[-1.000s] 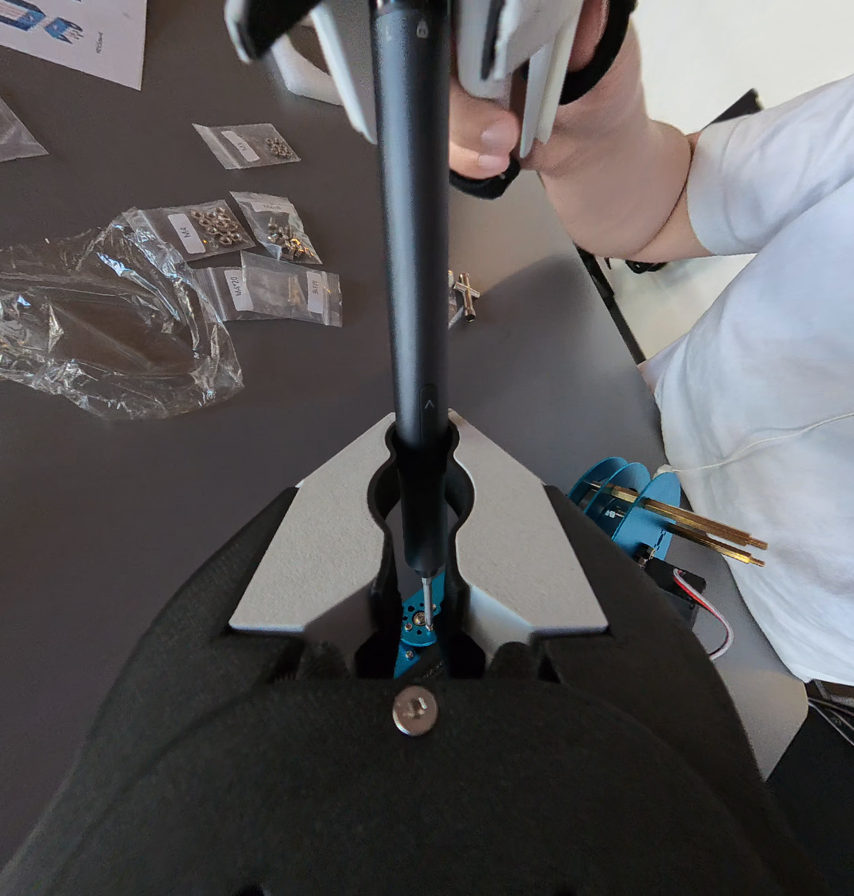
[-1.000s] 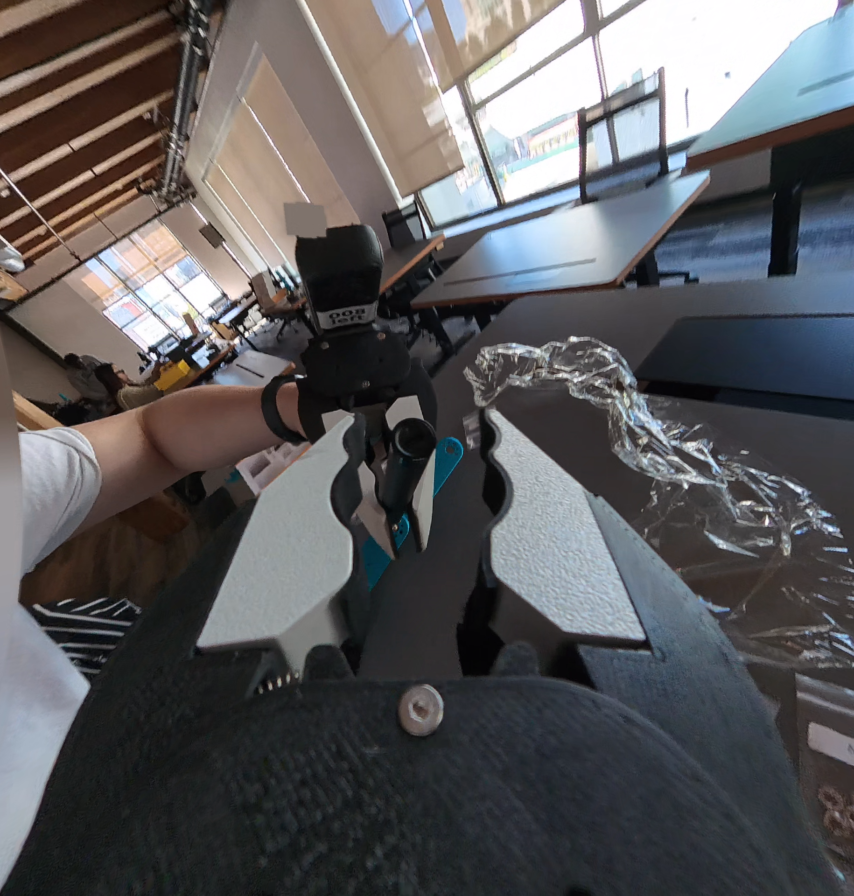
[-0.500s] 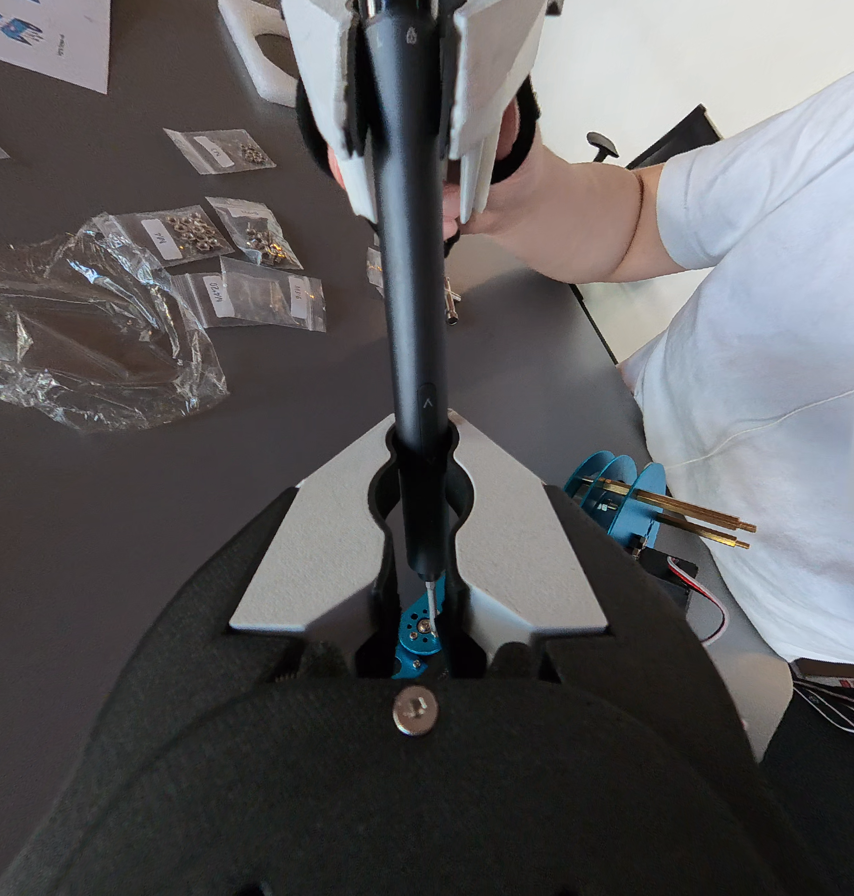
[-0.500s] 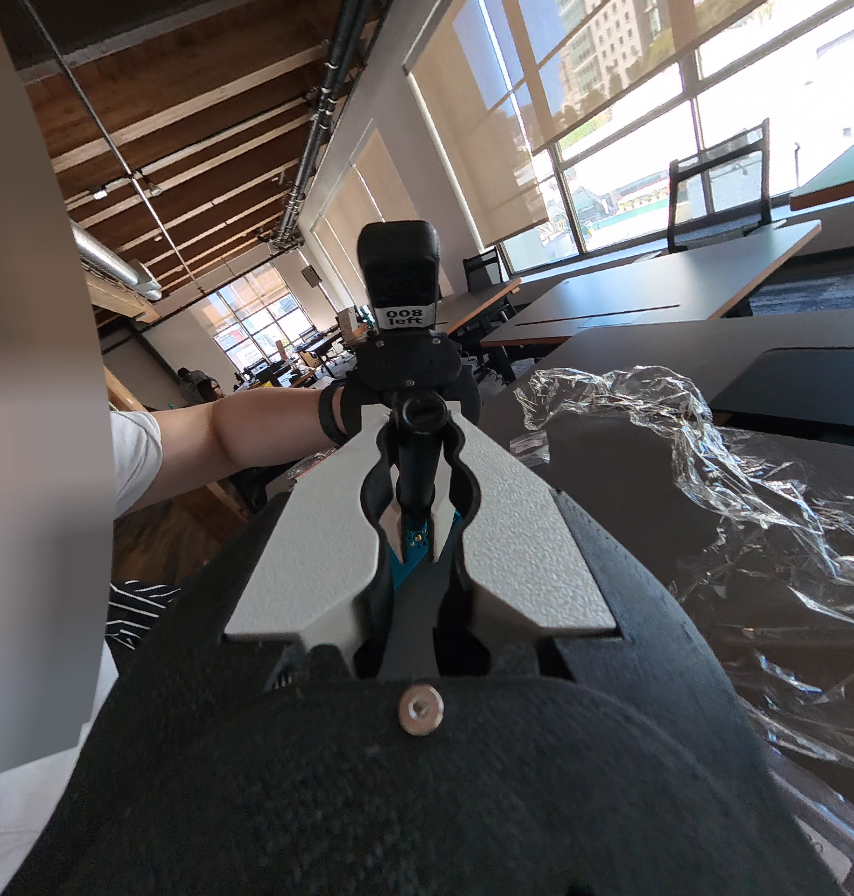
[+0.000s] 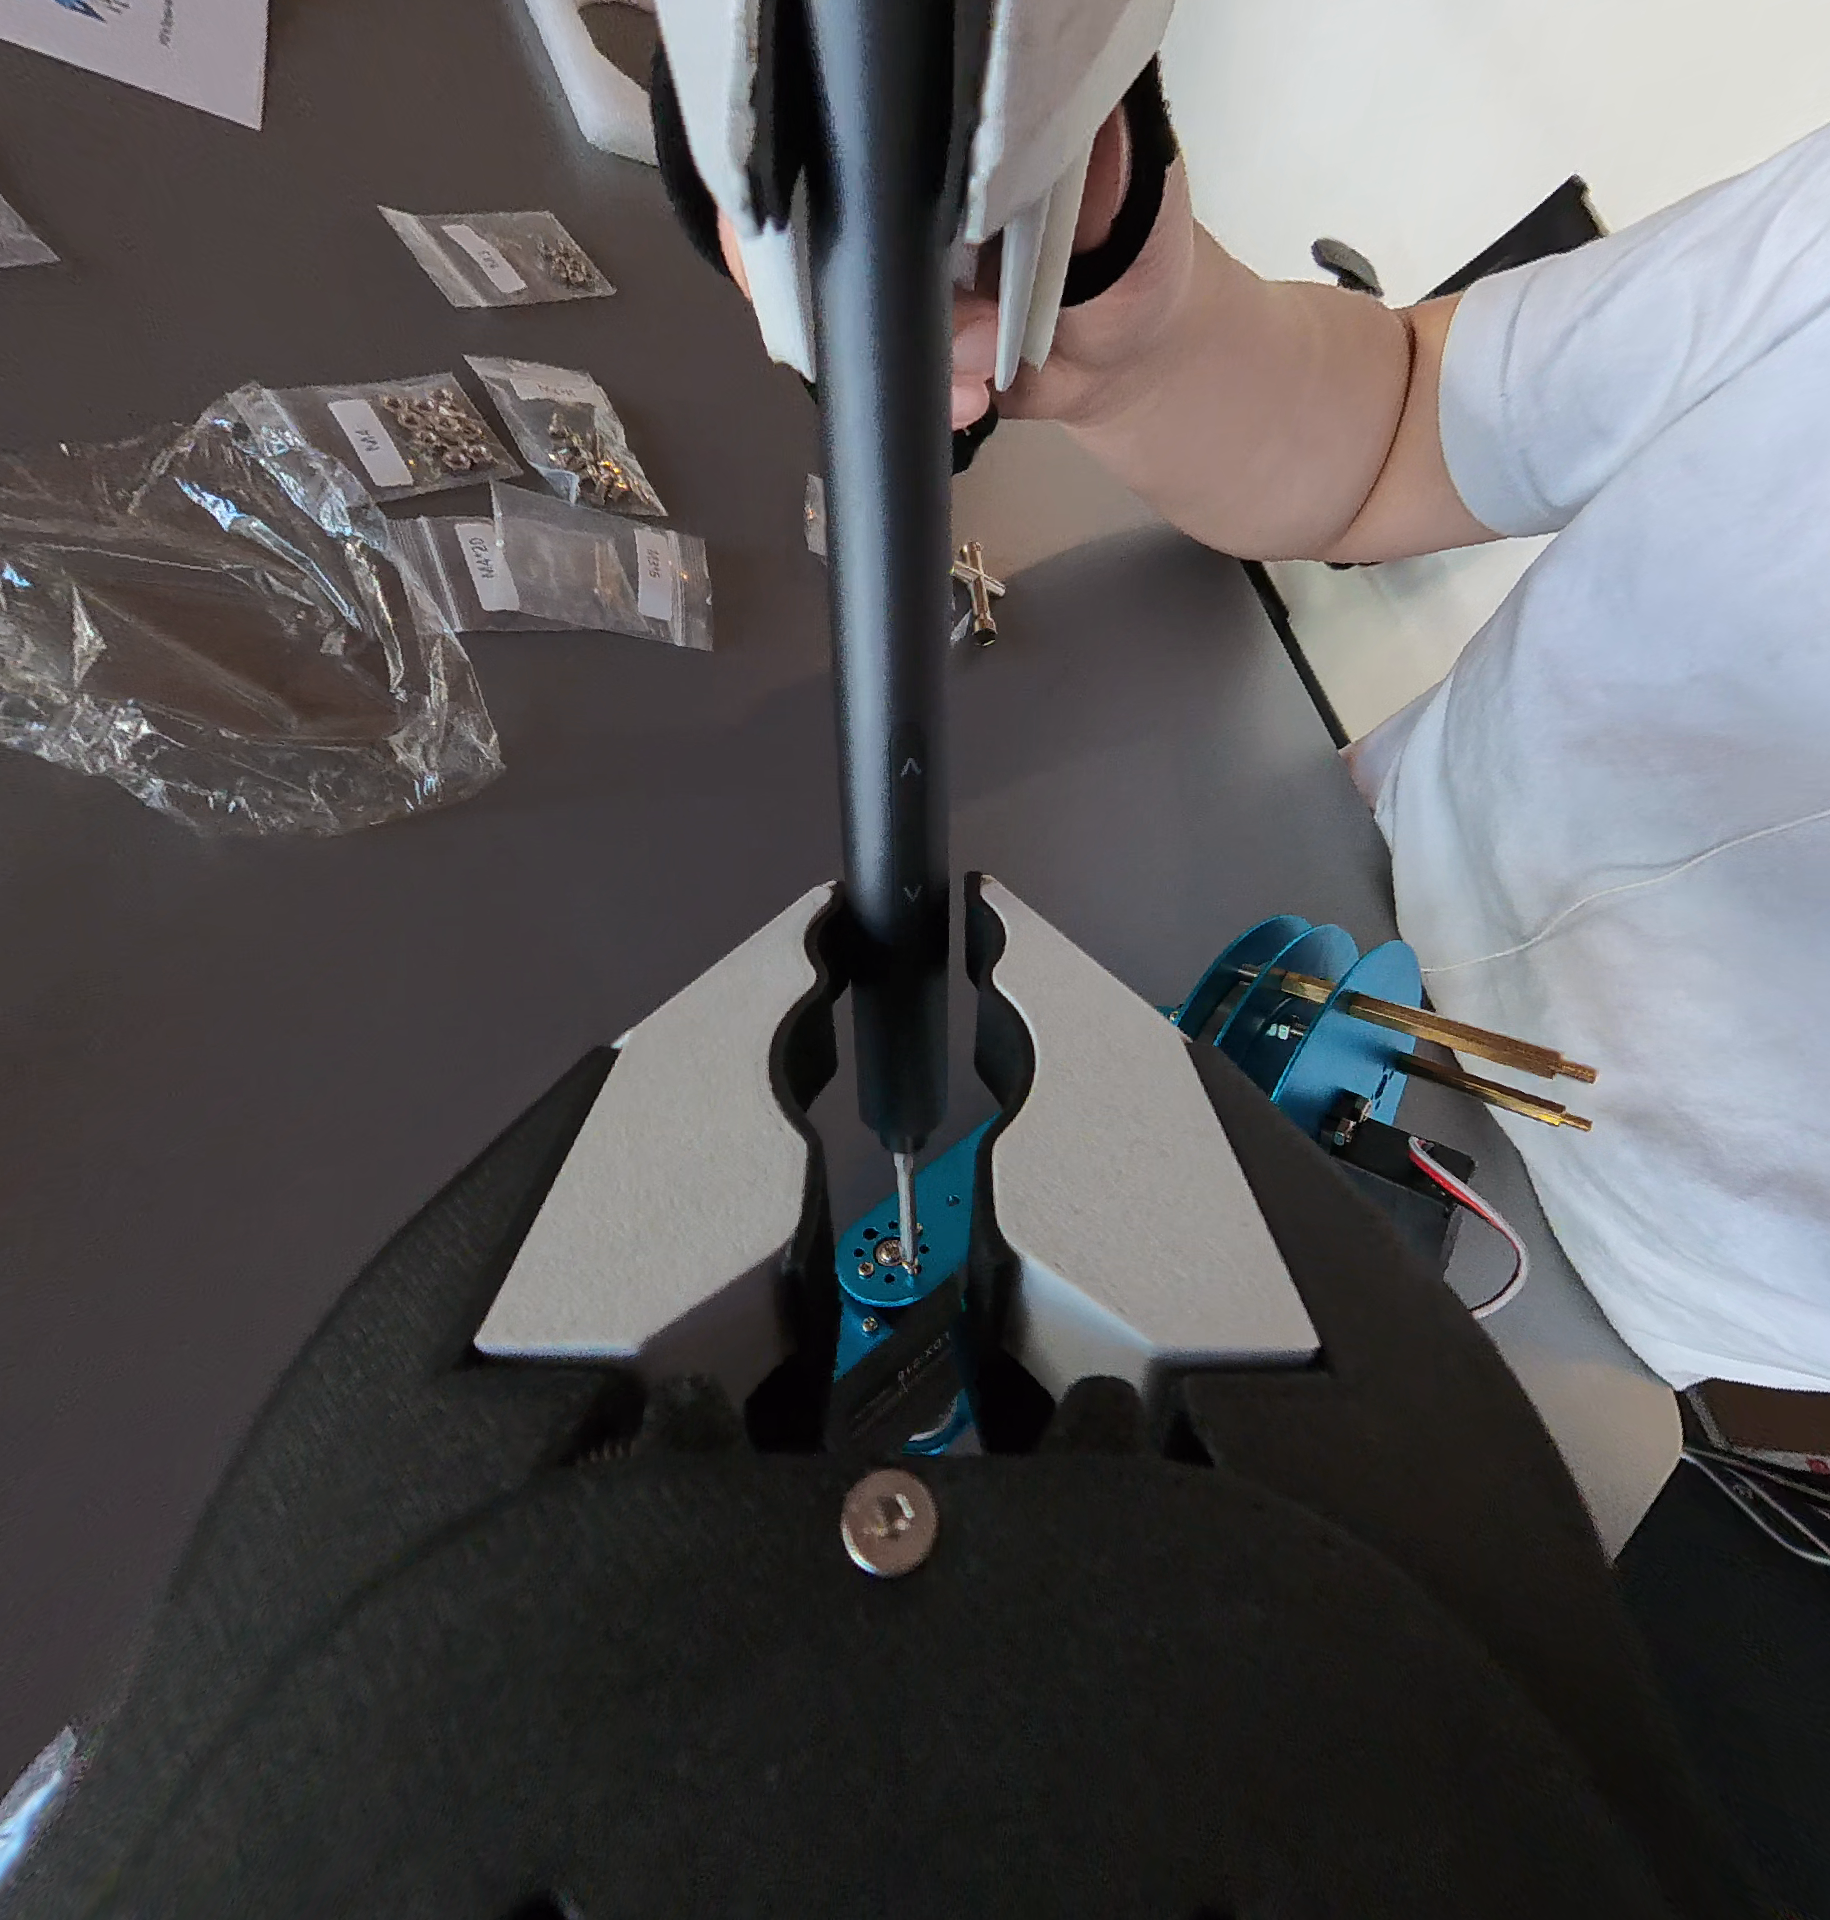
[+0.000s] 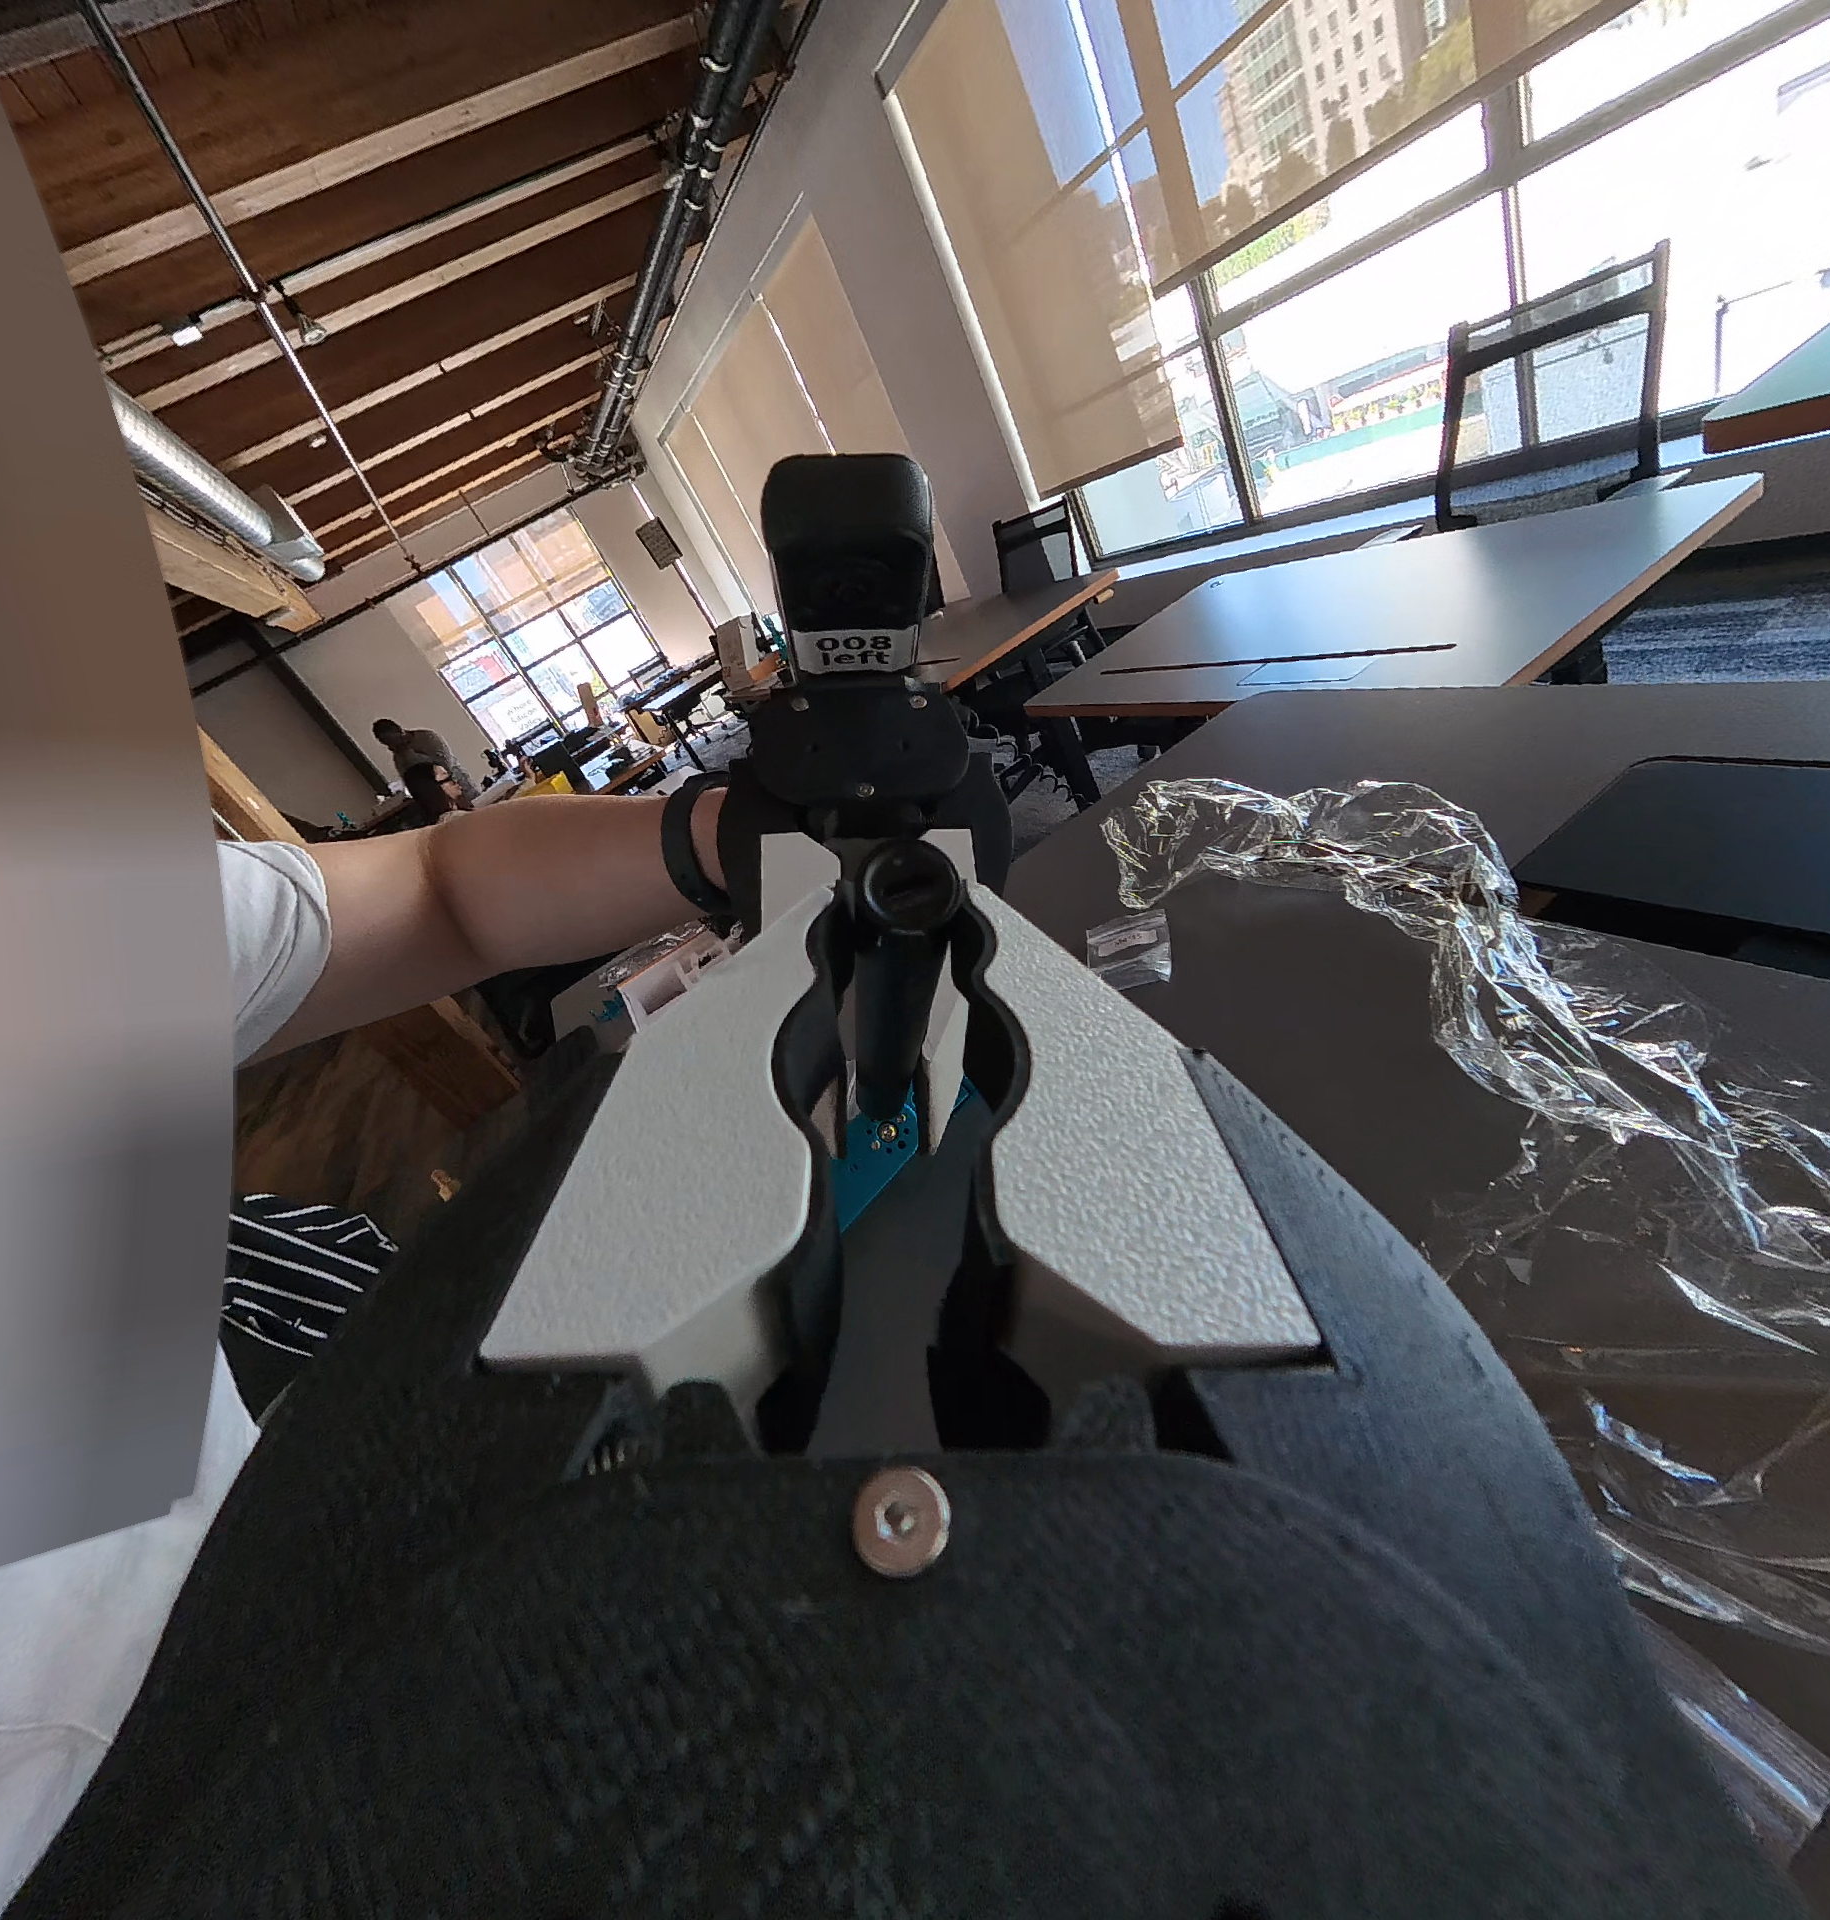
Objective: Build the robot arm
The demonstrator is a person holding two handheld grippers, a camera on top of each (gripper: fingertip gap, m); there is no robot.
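The left gripper point(image 5: 895, 1195) is closed around a blue bracket with a black motor block point(image 5: 895, 1309), which sits deep between its grey fingers point(image 5: 672, 1174). A long black electric screwdriver point(image 5: 880, 582) comes down between those fingers, and its thin metal bit rests on a small screw point(image 5: 895, 1254) at the centre of the bracket's round blue plate. The right gripper point(image 5: 869, 156) is pinched on the upper part of the screwdriver; in the right wrist view its own fingers point(image 6: 682, 1153) are pressed against the tool's black barrel point(image 6: 895, 997), with the left gripper point(image 6: 869, 831) facing it from beyond. Everything is above a dark bench point(image 5: 215, 1039). On the bench to the left lie crumpled clear plastic wrap point(image 5: 184, 644) and several small clear bags of nuts and screws point(image 5: 537, 499). Near the screwdriver lies a small metal cross wrench point(image 5: 978, 587). To the right stands a blue assembly with brass posts point(image 5: 1337, 1029), just beside the person's white shirt point(image 5: 1669, 831)
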